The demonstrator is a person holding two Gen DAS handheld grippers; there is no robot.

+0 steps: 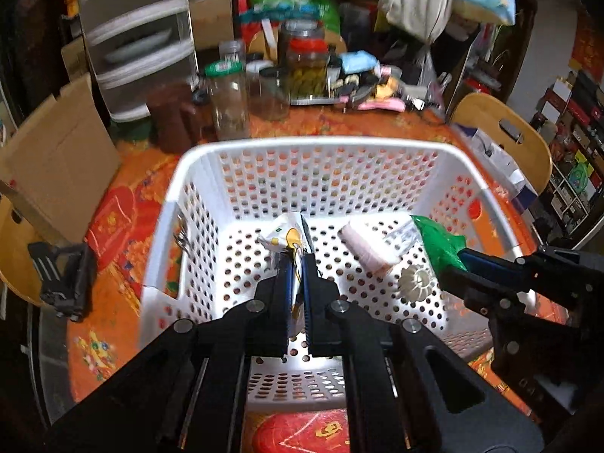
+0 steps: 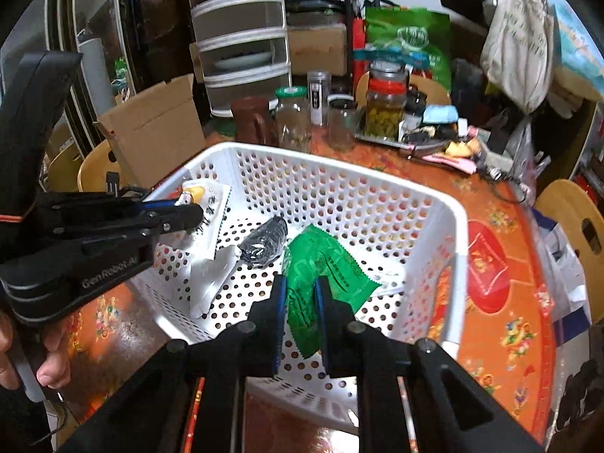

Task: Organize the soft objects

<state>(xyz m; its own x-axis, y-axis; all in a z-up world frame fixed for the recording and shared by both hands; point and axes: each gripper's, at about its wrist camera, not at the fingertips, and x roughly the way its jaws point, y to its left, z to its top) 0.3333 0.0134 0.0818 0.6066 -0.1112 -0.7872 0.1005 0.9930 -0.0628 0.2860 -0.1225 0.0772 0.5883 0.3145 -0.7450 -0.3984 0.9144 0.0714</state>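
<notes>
A white perforated basket (image 1: 309, 151) stands on the orange table; it also shows in the right wrist view (image 2: 453, 207). My left gripper (image 1: 298, 264) is shut on a white and yellow packet (image 1: 283, 236) and holds it over the basket; the packet also shows in the right wrist view (image 2: 207, 204). My right gripper (image 2: 300, 294) is shut on a green packet (image 2: 328, 264) over the basket's right part; it also shows in the left wrist view (image 1: 439, 241). On the basket floor lie a pink roll (image 1: 368, 247), a white shuttlecock (image 1: 415, 283), a black wrapped bundle (image 2: 264, 241) and a white packet (image 2: 211, 279).
Glass jars (image 1: 230, 102) and a brown mug (image 1: 173, 117) stand behind the basket. A cardboard box (image 1: 56, 158) sits at left, a plastic drawer unit (image 1: 139, 37) behind it. A tray of small items (image 2: 422, 136) lies at the back. Wooden chairs (image 1: 506, 132) flank the table.
</notes>
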